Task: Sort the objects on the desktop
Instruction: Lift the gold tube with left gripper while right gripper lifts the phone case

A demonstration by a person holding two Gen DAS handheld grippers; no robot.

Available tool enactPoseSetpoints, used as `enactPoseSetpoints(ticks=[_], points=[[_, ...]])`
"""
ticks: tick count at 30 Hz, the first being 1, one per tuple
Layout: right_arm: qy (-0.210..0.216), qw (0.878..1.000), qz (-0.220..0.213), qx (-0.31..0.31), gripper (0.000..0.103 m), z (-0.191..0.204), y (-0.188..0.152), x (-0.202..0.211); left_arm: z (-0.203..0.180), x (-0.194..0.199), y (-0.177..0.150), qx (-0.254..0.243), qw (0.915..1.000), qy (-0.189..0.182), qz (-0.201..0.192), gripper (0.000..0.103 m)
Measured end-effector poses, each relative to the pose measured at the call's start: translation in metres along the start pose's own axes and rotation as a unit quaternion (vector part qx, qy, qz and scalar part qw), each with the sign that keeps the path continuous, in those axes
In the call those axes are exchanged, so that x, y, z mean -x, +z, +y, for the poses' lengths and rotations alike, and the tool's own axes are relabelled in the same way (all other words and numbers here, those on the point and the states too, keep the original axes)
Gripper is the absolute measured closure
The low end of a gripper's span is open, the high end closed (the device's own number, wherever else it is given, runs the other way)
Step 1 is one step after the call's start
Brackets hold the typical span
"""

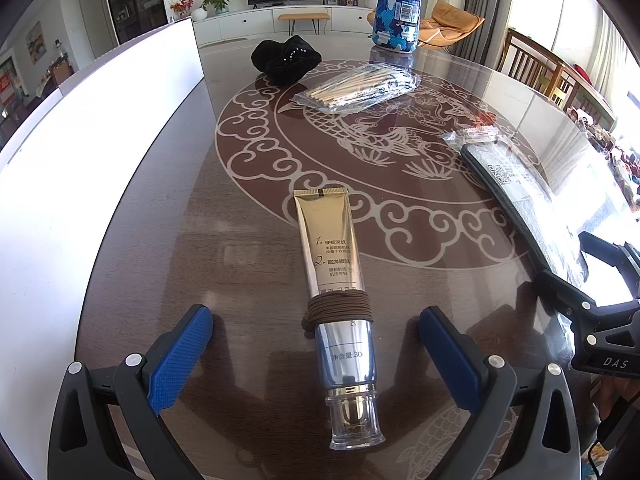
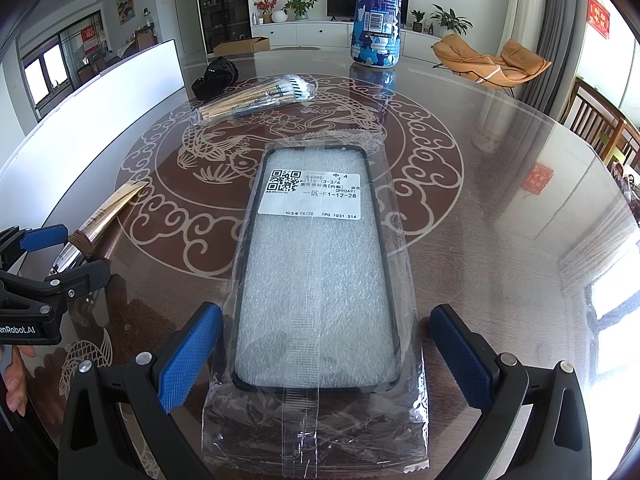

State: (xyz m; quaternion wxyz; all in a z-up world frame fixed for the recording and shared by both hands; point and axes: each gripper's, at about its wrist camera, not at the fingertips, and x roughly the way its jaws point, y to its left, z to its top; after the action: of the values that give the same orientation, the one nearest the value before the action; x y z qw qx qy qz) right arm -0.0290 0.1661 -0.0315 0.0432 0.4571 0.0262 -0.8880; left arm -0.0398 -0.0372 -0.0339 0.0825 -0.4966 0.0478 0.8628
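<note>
Left gripper (image 1: pixel 316 344) low over glossy tabletop (image 1: pixel 224 248), jaws wide, blue pads either side of gold-and-silver cosmetic tube (image 1: pixel 338 300), not touching it; tube flat on tabletop, clear cap toward camera, crimped gold end pointing away; brown hair tie (image 1: pixel 340 308) wound round tube's middle.

Right gripper (image 2: pixel 326 354) likewise low, jaws wide, pads flanking near end of phone case in clear bag (image 2: pixel 316 280), apart from it on both sides; case dark-rimmed w/ white foam insert, white label w/ QR code toward far end; bag's loose end reaches toward camera between the pads; case lies lengthwise, overlapping edge of fish-and-cloud medallion pattern (image 2: pixel 424 152) under the glass.

Farther back, nr centre of pattern: bag of cotton swabs (image 1: pixel 356 88), lying at a slant; just beyond it, black crumpled cloth item (image 1: pixel 286 60), touching or nearly so in right view, cannot tell which; blue camo-print bottle (image 1: pixel 398 4) upright at far edge of tabletop, top cut off by frame.

White board (image 1: pixel 100 140) upright along left side of tabletop.

In left view, right gripper visible at right edge beside bagged case; in right view, left gripper at left edge w/ tube between its pads, bare fingers (image 2: pixel 16 376) of person's hand below it.

Bkgd: TV, plants, orange lounge chair, wooden chairs.
</note>
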Motion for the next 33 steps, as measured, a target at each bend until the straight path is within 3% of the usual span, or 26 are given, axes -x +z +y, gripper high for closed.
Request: enactPoseSetpoints(ticks=[4, 8, 14, 16, 19, 22, 23, 25, 26, 33], points=[[0.003, 1.0, 0.011, 0.002, 0.0, -0.001, 0.002, -0.001, 0.0, 0.003, -0.001, -0.002, 0.9997, -0.009, 0.024, 0.0], [0.047, 0.996, 0.081, -0.002, 0.0, -0.01, 0.022, -0.007, 0.003, 0.006, 0.0, -0.017, 0.997, -0.05, 0.057, 0.0], [0.065, 0.983, 0.173, 0.007, 0.0, -0.02, 0.057, -0.032, -0.001, 0.001, 0.008, -0.03, 0.9944, -0.054, 0.086, 0.001], [0.071, 0.978, 0.192, 0.024, 0.0, -0.015, 0.064, -0.038, -0.003, 0.0, 0.014, -0.034, 0.9946, -0.046, 0.087, 0.008], [0.061, 0.976, 0.203, 0.05, 0.0, -0.004, 0.071, -0.044, -0.006, -0.001, 0.023, -0.044, 0.9948, -0.031, 0.087, 0.031], [0.045, 0.973, 0.214, 0.068, 0.0, 0.005, 0.074, -0.05, -0.006, 0.001, 0.027, -0.052, 0.9947, -0.023, 0.085, 0.06], [0.039, 0.974, 0.213, 0.069, 0.005, 0.005, 0.073, -0.049, -0.005, 0.002, 0.027, -0.052, 0.9948, -0.025, 0.084, 0.074], [0.034, 0.977, 0.199, 0.068, 0.024, 0.003, 0.073, -0.042, 0.0, 0.005, 0.026, -0.048, 0.9951, -0.031, 0.081, 0.074], [0.038, 0.977, 0.197, 0.068, 0.026, 0.002, 0.074, -0.038, 0.002, 0.007, 0.024, -0.046, 0.9954, -0.033, 0.078, 0.074], [0.083, 0.979, 0.179, 0.047, 0.027, -0.013, 0.067, -0.01, 0.008, 0.033, 0.017, -0.043, 0.9972, -0.04, 0.047, 0.075]])
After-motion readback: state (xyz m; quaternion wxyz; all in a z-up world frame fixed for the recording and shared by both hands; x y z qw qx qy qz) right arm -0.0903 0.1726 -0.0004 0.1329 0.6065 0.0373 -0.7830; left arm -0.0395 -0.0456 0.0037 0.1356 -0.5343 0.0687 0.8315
